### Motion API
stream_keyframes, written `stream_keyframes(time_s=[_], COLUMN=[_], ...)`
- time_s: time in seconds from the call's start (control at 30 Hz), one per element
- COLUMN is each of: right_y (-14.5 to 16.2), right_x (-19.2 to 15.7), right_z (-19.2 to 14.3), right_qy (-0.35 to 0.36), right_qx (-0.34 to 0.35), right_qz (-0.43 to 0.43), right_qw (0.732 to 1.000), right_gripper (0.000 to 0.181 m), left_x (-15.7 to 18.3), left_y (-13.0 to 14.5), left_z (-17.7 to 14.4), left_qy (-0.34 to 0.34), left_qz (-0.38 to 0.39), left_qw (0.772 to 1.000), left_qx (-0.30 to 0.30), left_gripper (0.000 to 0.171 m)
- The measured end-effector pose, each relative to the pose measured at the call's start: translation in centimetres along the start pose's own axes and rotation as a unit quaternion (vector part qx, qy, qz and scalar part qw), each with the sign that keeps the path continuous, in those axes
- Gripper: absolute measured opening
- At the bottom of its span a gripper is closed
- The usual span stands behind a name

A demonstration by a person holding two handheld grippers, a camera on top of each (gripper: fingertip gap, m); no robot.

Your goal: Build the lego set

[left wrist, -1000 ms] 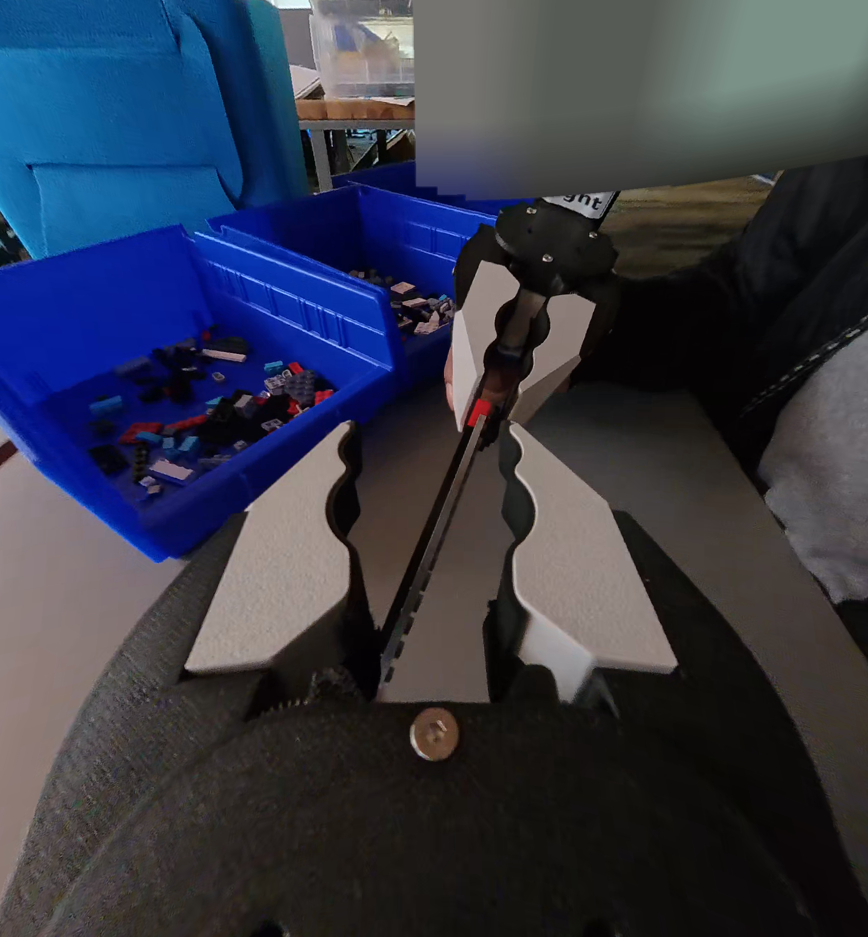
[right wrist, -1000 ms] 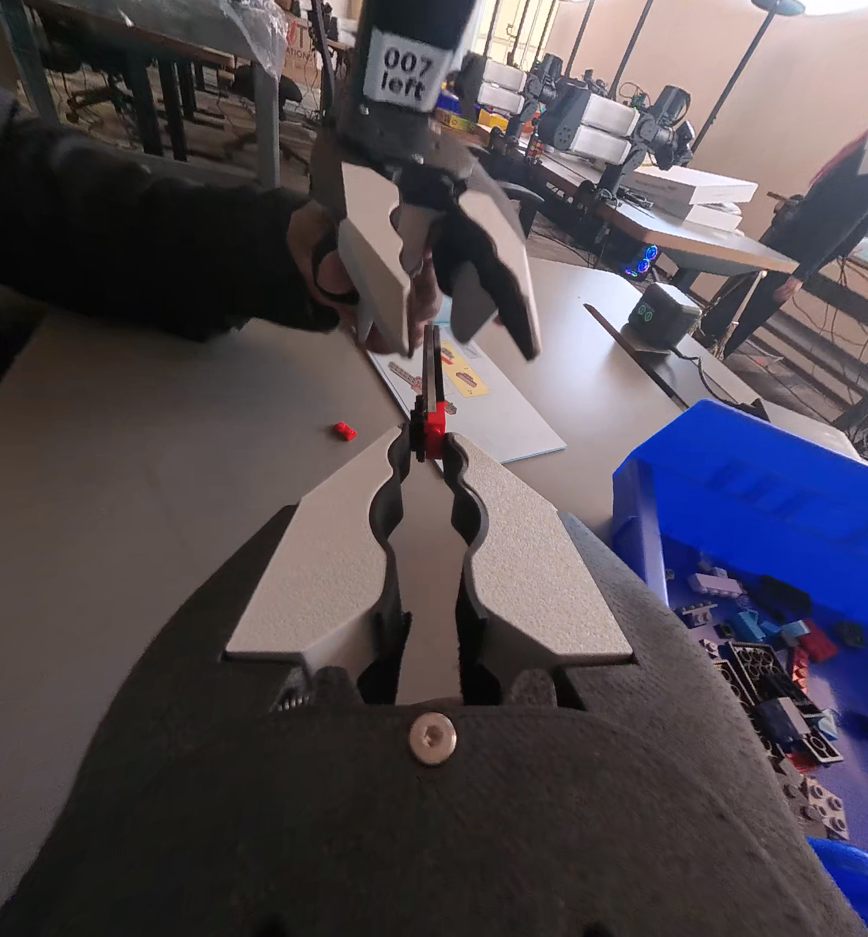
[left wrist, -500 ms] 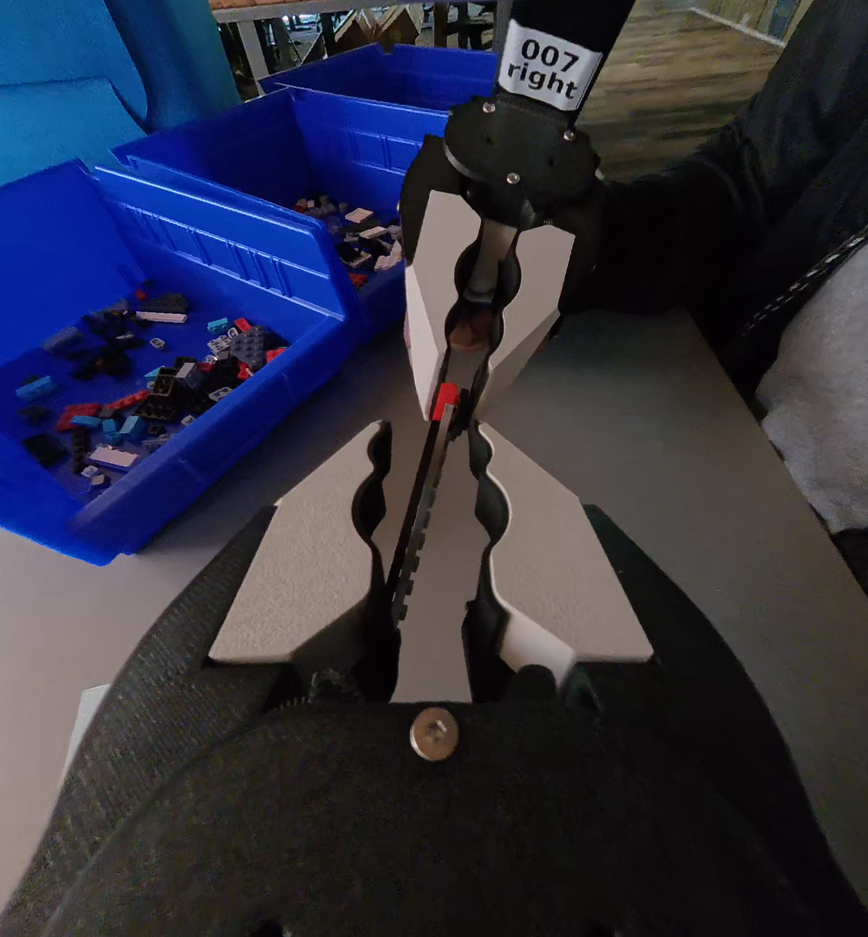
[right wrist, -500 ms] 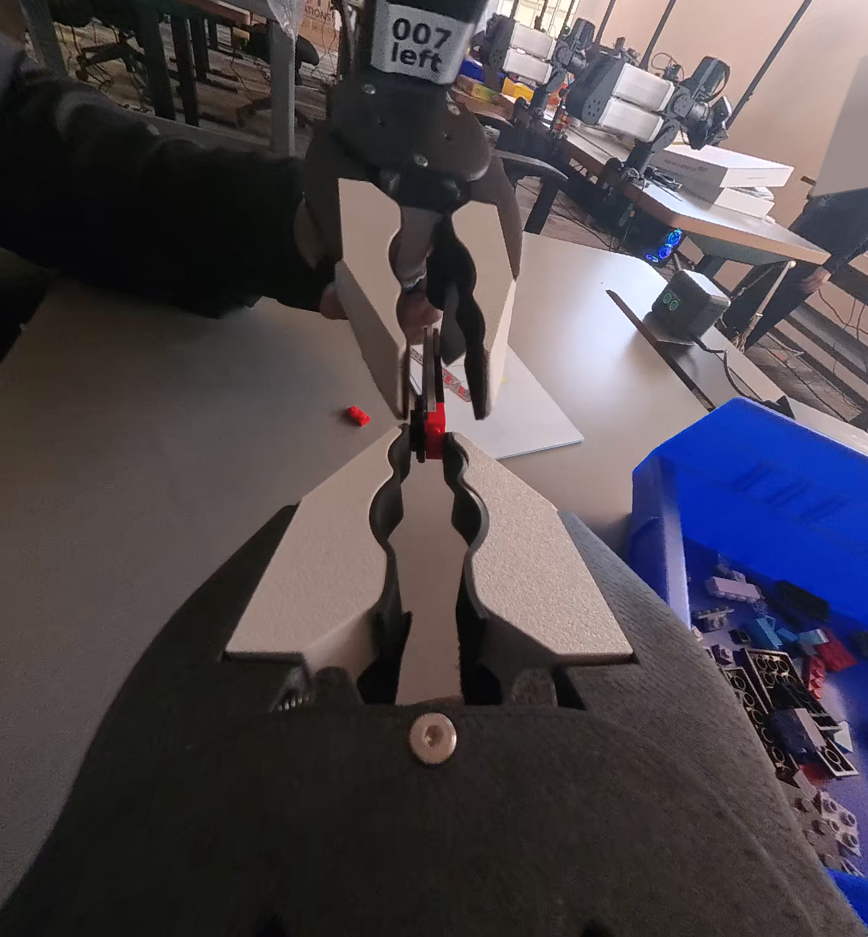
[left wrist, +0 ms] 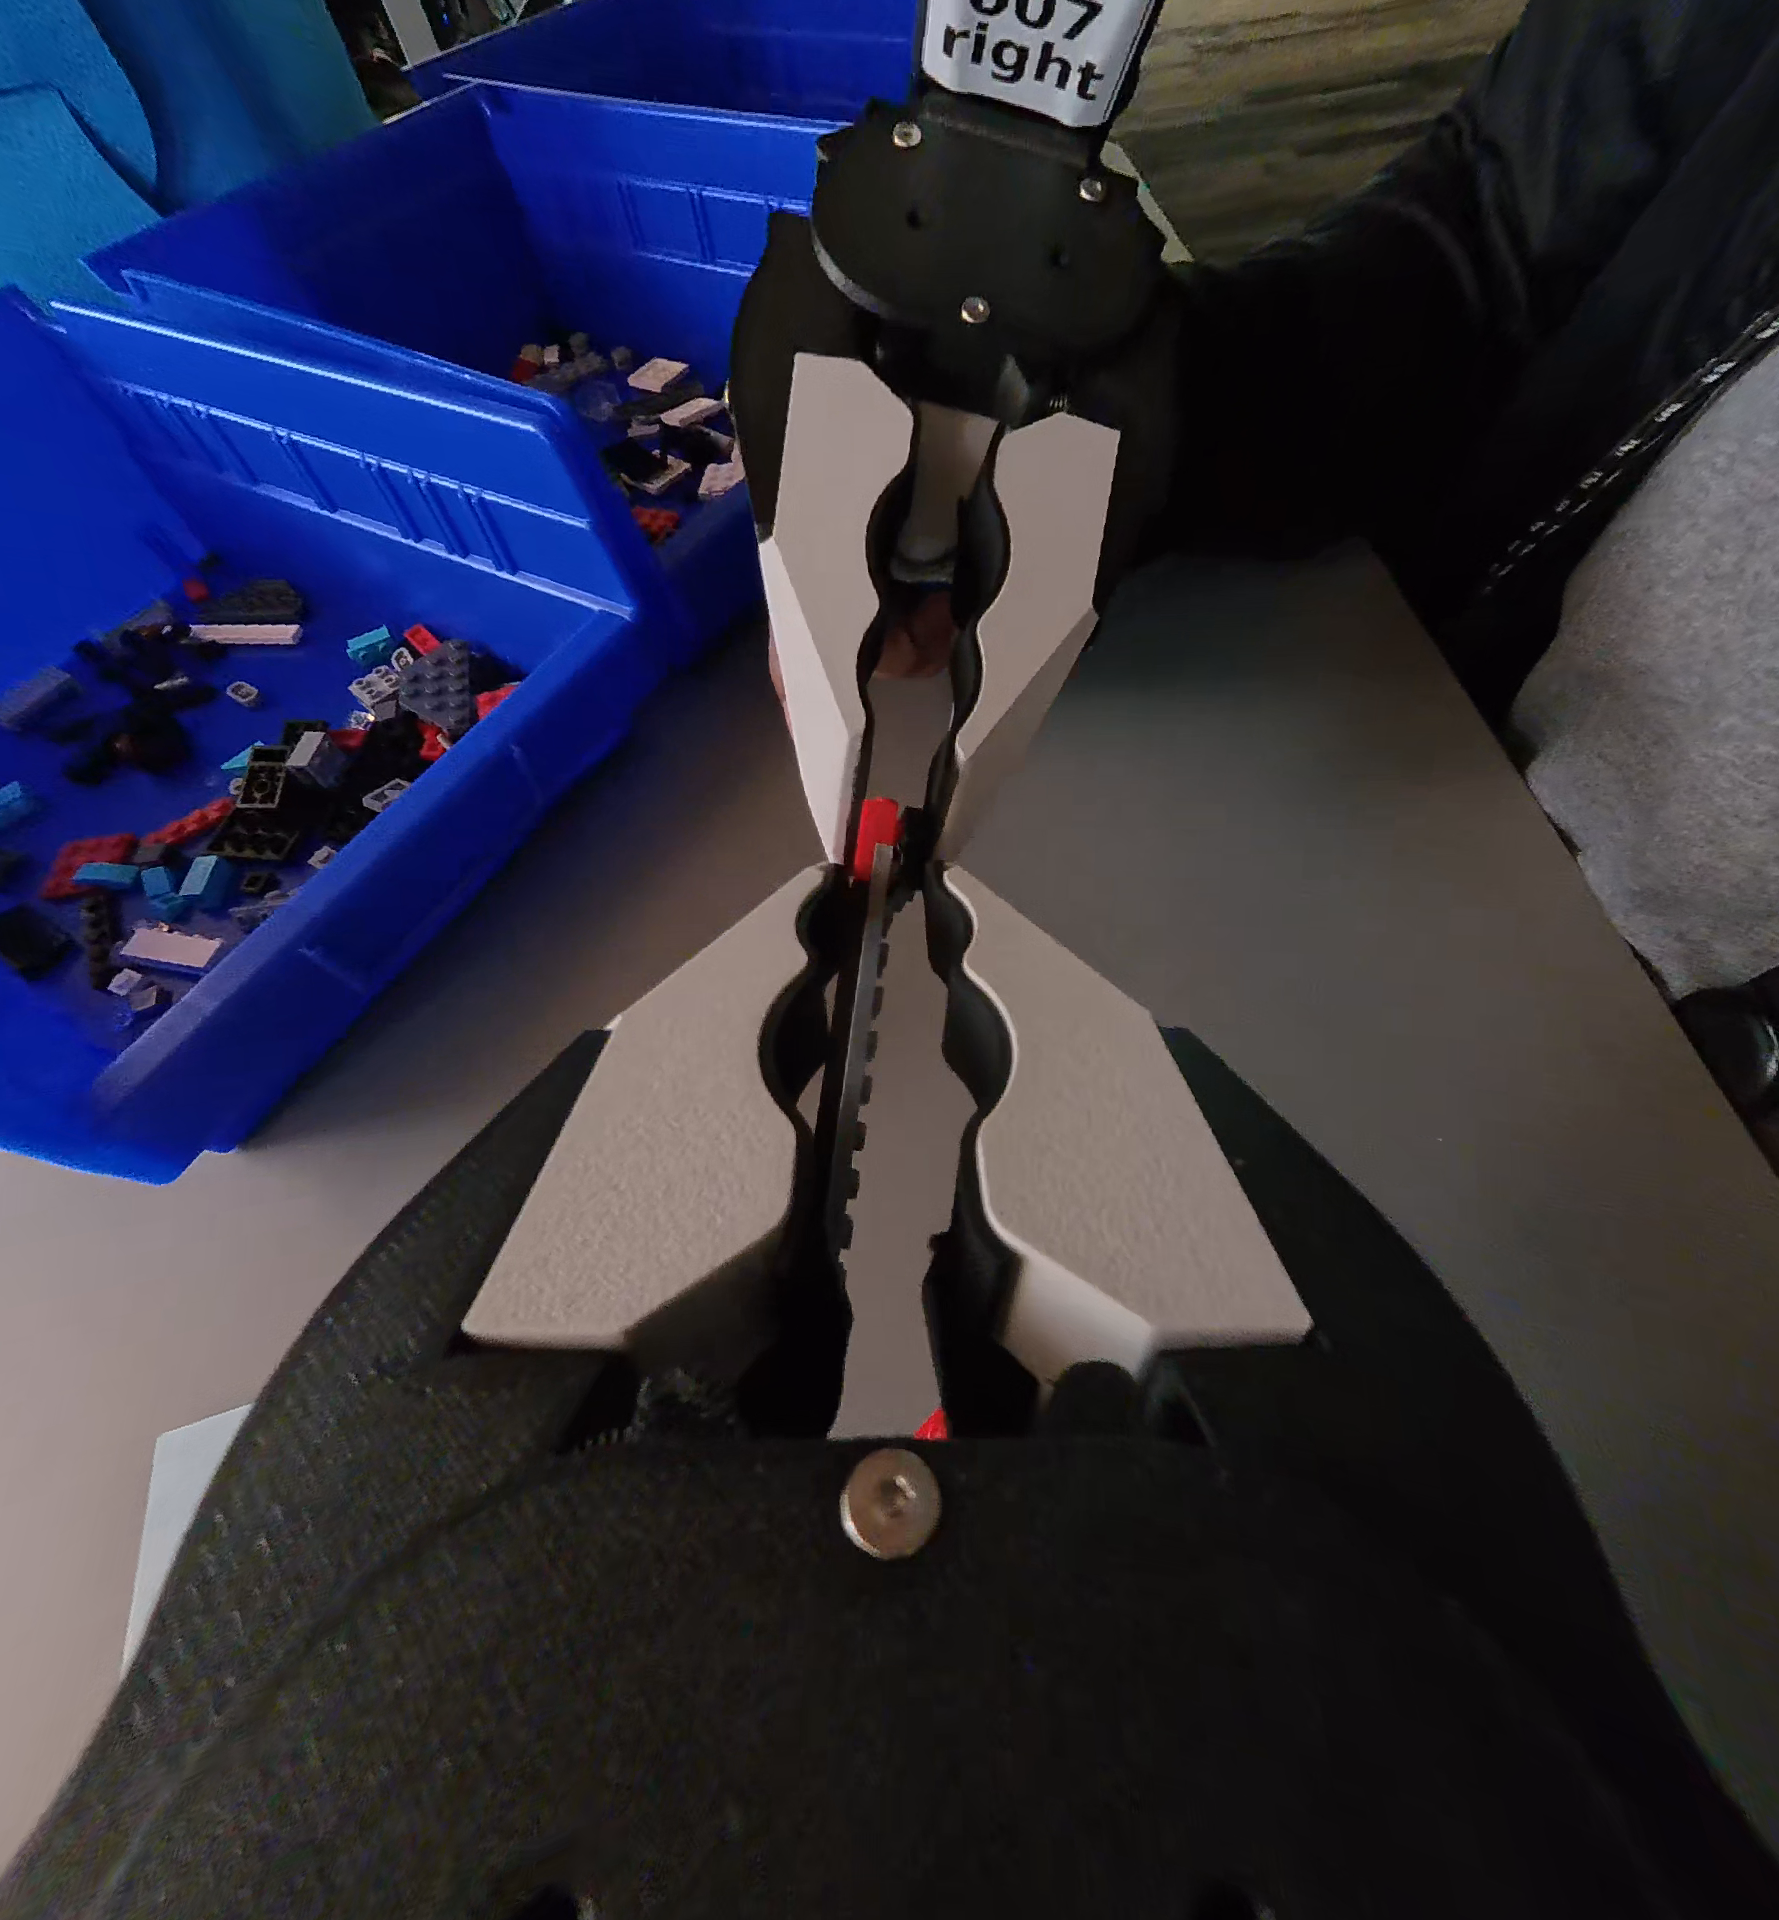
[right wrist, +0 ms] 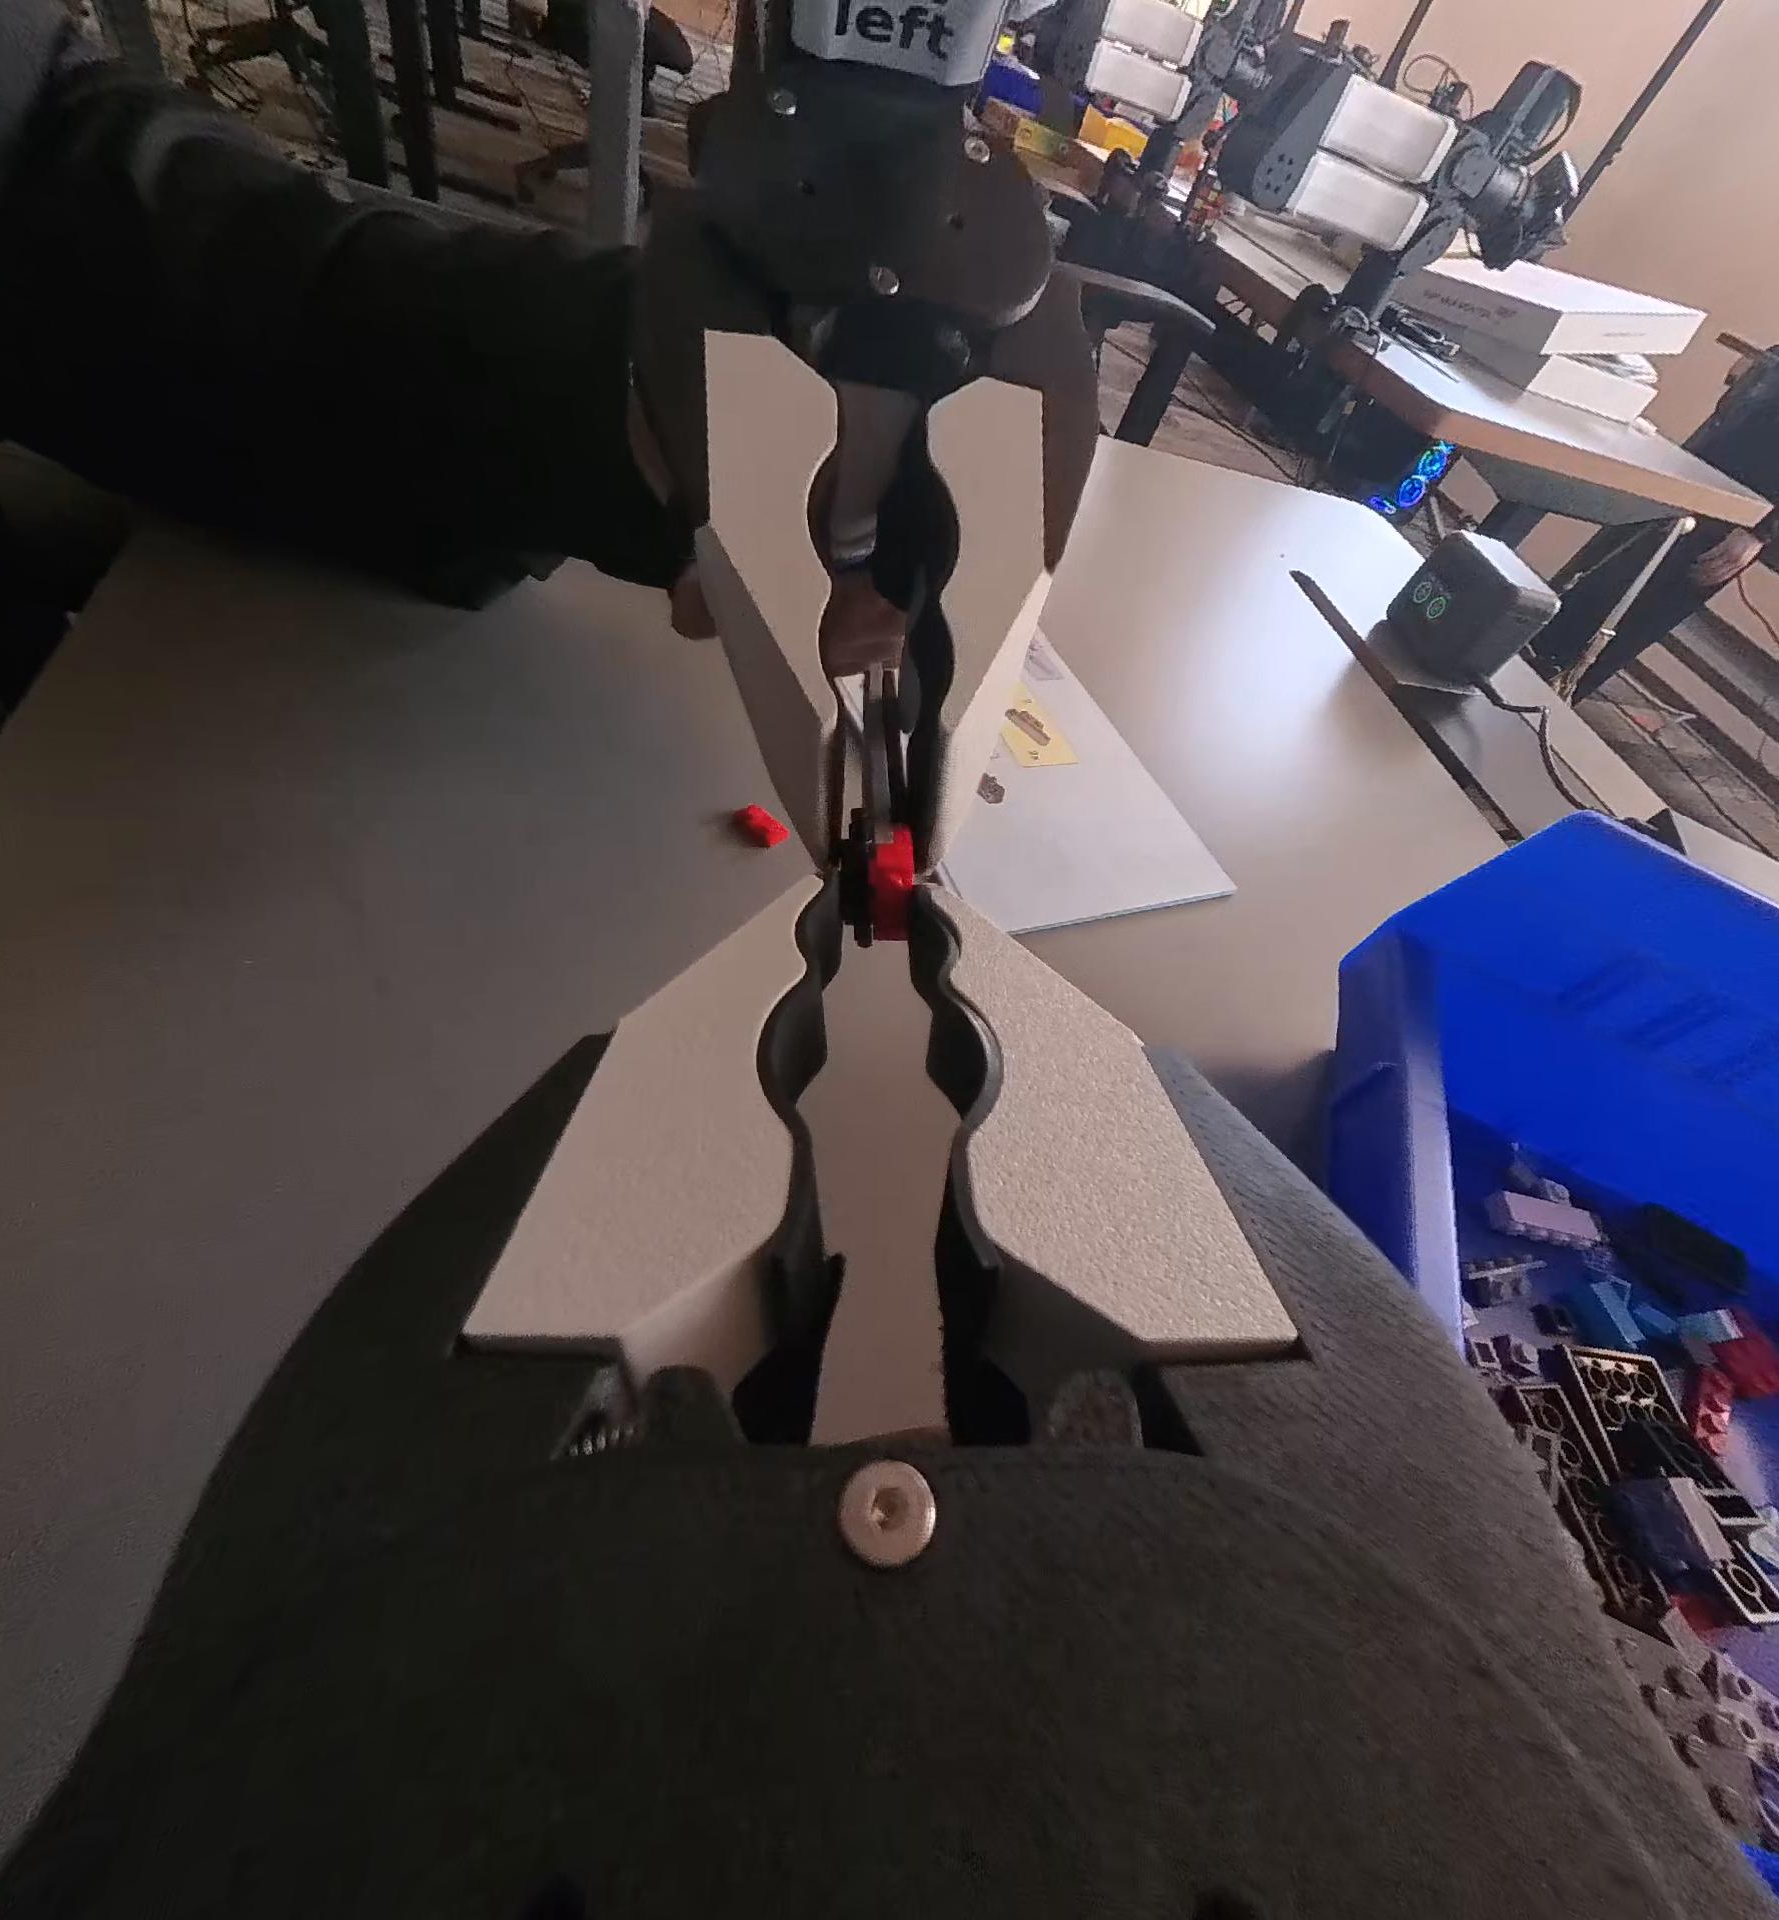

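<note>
A long black plate (left wrist: 849, 1049) runs edge-on between my left gripper's fingers, and a small red brick (left wrist: 874, 826) sits on its far end. My left gripper (left wrist: 880, 878) is narrowly open around the plate. The plate leans on the left finger, with a gap on the right side. My right gripper (right wrist: 872, 894) faces it tip to tip, shut on the red brick (right wrist: 893, 868) and the plate's end (right wrist: 880, 748), and holds them above the grey table (right wrist: 345, 935). The right gripper also shows in the left wrist view (left wrist: 890, 821).
Two blue bins of loose bricks (left wrist: 241, 790) (left wrist: 646, 436) stand left of the grippers. The nearer bin also shows in the right wrist view (right wrist: 1643, 1299). A loose red brick (right wrist: 758, 826), an instruction sheet (right wrist: 1072, 831) and a small black device (right wrist: 1467, 613) lie on the table. Dark sleeves reach in. Only a small space, under 4 cm, lies between the two pairs of fingers.
My left gripper's jaws have narrowed around the black plate, and both grippers have drawn closer, tip to tip. The right gripper keeps its hold on the red brick end.
</note>
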State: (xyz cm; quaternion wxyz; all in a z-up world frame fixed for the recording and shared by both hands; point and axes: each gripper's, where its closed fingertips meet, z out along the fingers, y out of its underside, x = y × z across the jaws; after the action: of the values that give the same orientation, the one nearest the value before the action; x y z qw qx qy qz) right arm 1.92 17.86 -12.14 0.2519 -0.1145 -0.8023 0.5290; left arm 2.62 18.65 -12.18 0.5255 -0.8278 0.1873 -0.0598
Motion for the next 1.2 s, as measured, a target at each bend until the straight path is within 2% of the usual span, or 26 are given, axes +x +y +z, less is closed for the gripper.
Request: stream_keyframes(time_s=[0.5, 0.77, 1.2], right_y=[0.4, -0.9, -1.2], right_x=[-0.2, 0.1, -0.7], right_z=[-0.1, -1.1, -1.2], right_qy=[-0.018, -0.042, -0.066], right_qx=[-0.001, 0.048, 0.057], right_qz=[0.025, 0.079, 0.082], right_qw=[1.000, 0.995, 0.993], right_gripper=[0.018, 0.023, 0.015], left_x=[0.0, 0.2, 0.9], left_y=[0.3, 0.0, -0.5], left_z=[0.2, 0.1, 0.1], left_qy=[0.007, 0.009, 0.025], left_qz=[0.003, 0.017, 0.029], left_qw=[1.000, 1.000, 0.999], left_qx=[-0.003, 0.013, 0.029], left_gripper=[0.010, 0.010, 0.010])
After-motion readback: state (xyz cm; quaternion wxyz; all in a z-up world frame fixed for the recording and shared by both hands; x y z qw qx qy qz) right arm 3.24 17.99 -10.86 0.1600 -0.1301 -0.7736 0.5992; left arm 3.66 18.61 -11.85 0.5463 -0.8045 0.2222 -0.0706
